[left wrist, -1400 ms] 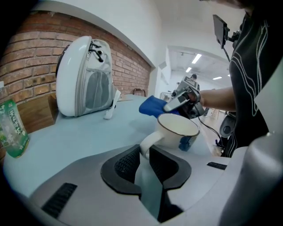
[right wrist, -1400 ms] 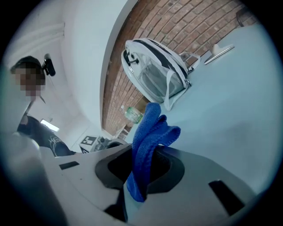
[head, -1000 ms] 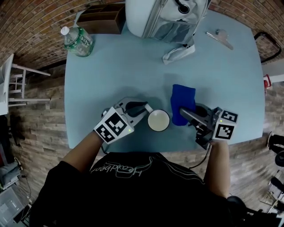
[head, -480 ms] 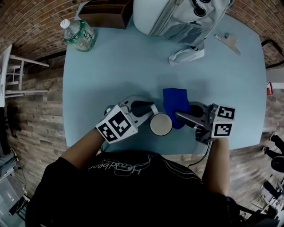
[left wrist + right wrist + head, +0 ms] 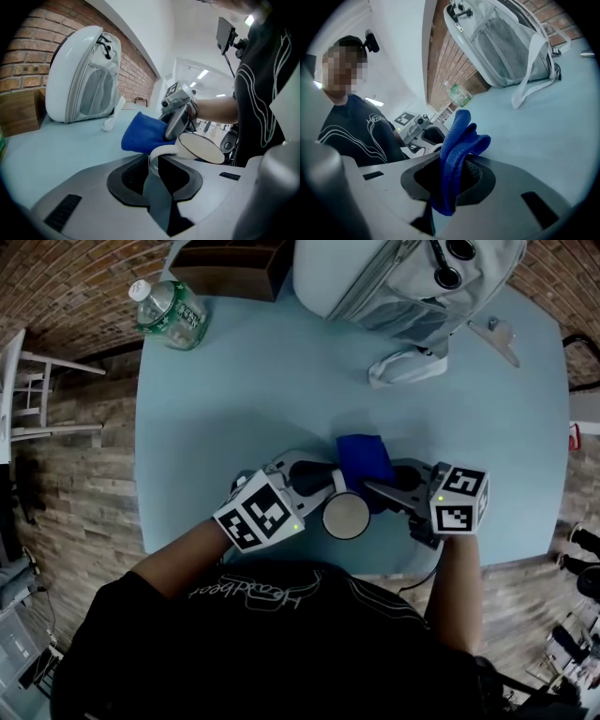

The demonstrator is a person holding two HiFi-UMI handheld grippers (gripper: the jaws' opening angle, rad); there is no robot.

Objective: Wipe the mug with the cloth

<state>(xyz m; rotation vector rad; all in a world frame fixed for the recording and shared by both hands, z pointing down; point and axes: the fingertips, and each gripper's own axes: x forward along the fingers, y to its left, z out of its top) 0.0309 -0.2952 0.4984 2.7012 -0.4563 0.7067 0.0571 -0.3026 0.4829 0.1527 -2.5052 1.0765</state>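
The left gripper's (image 5: 157, 163) jaws stood partly closed, clamped on the white handle (image 5: 158, 152) of the mug (image 5: 202, 149). The mug's body sat just past the jaw tips and off to their right. It was a white mug with a thin dark rim and a pale, bare inside, its open mouth in plain sight.

The right gripper's (image 5: 450, 174) jaws were pinched tight on the blue cloth (image 5: 458, 138). A bunched fold of it stood out beyond the jaw tips, and a short tail hung back between the pads. The cloth was a deep blue with a nubby, towel-like weave.

In the head view the two grippers pointed at each other, with the mug between their tips and the cloth just beside its far side. Whether the cloth touched the mug could not be told.

Beyond both jaws stretched the pale blue table (image 5: 234, 399). A white backpack (image 5: 403, 277) stood well apart at its far edge, and a water bottle (image 5: 169, 310) at its far left corner.
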